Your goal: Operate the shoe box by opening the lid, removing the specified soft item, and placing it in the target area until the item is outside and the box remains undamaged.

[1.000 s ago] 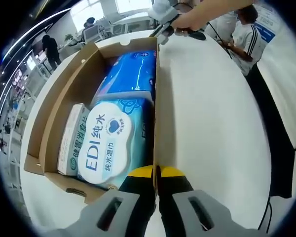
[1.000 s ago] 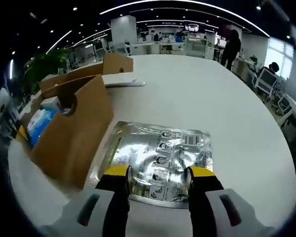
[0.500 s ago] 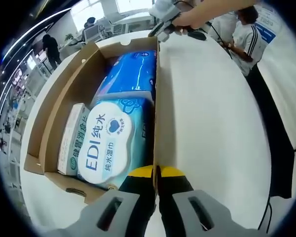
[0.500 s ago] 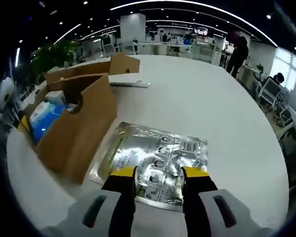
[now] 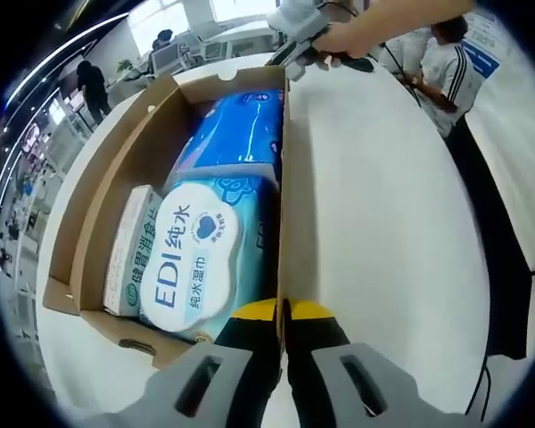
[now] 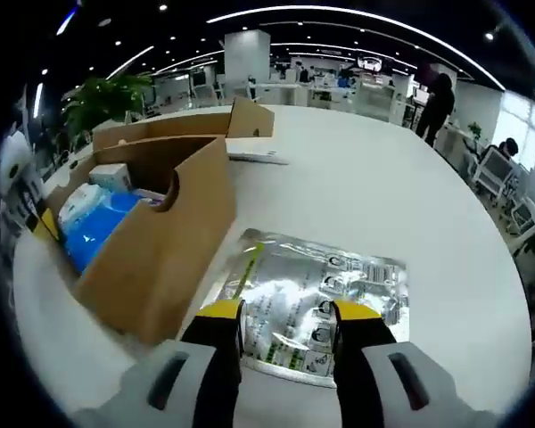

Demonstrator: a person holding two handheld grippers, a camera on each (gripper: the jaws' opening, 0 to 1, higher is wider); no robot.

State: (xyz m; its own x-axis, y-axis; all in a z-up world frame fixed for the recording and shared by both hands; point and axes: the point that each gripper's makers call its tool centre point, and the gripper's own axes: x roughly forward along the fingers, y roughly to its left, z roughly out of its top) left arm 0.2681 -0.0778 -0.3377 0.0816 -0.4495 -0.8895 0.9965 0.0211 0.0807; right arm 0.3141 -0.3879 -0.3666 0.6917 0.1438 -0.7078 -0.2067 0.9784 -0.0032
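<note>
The open cardboard shoe box [image 5: 116, 178] holds a white-and-teal wet wipes pack [image 5: 192, 259], a blue soft pack [image 5: 236, 129] and a small white-and-green carton [image 5: 129, 254]. My left gripper [image 5: 282, 312] is shut on the top edge of the box's right wall. In the right gripper view a silver foil pouch [image 6: 316, 299] lies flat on the white table [image 6: 357, 187], just right of the box [image 6: 160, 245]. My right gripper [image 6: 287, 314] hovers over the pouch's near edge, its jaws apart with nothing held. A hand holds the right gripper [image 5: 296, 45] beyond the box's far end.
A flat white object [image 6: 254, 156] lies on the table behind the box, near the lid flap [image 6: 250, 116]. The table's edge [image 5: 468, 223] curves close on the right in the left gripper view, with seated people beyond it. Office desks and a plant stand in the background.
The right gripper view has shifted so the box looks nearer and larger; the pouch stays flat on the table. The left gripper keeps its hold on the box wall.
</note>
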